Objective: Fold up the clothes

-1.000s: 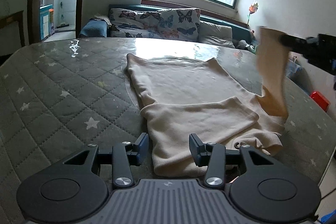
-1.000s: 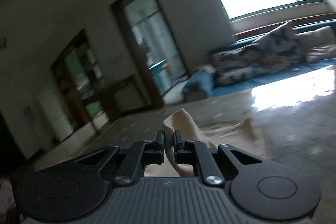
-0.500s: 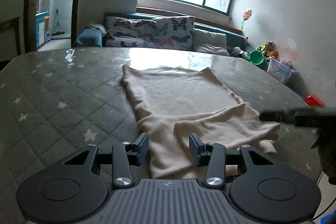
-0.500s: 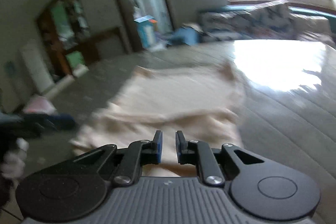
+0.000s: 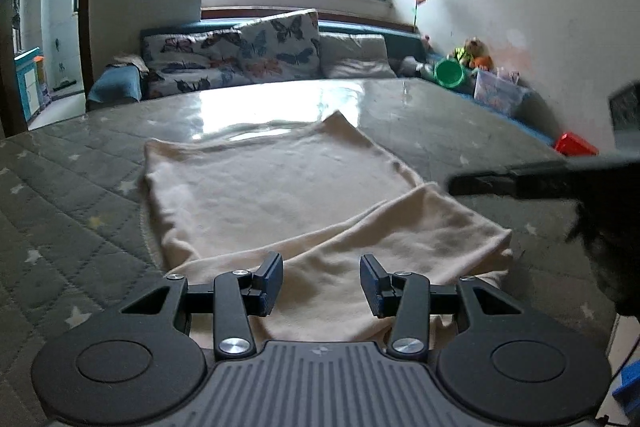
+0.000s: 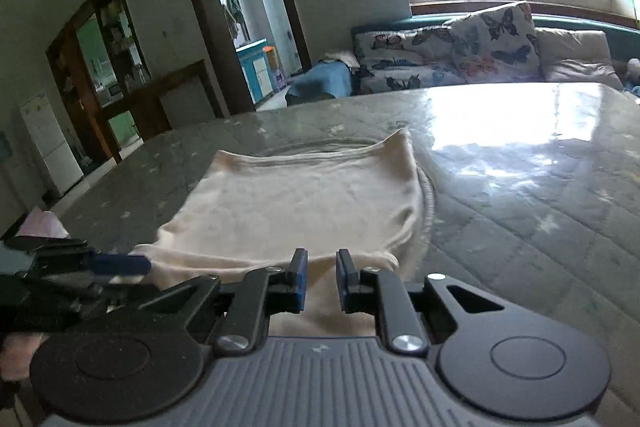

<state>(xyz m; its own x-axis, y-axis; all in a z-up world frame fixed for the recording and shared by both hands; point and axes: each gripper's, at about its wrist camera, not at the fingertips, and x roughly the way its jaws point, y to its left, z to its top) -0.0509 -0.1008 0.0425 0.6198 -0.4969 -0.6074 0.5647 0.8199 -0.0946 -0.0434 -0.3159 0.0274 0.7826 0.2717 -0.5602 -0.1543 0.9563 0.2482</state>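
Observation:
A cream garment lies flat on the grey quilted mattress, with its near part folded across into a band. My left gripper is open just above the garment's near edge and holds nothing. In the right wrist view the garment spreads ahead of my right gripper. The right jaws stand a narrow gap apart, with no cloth between them. In the left wrist view the right gripper shows as a dark blurred bar by the garment's right side. The left gripper appears low on the left of the right wrist view.
A sofa with butterfly cushions runs along the far side under the window. A green bucket, a clear box and a red item sit at the right wall. A pink cloth lies left of the mattress.
The right gripper, which held a raised sleeve a second ago, brought it down across the garment and let go. The fold now lies flat. The left gripper stayed open.

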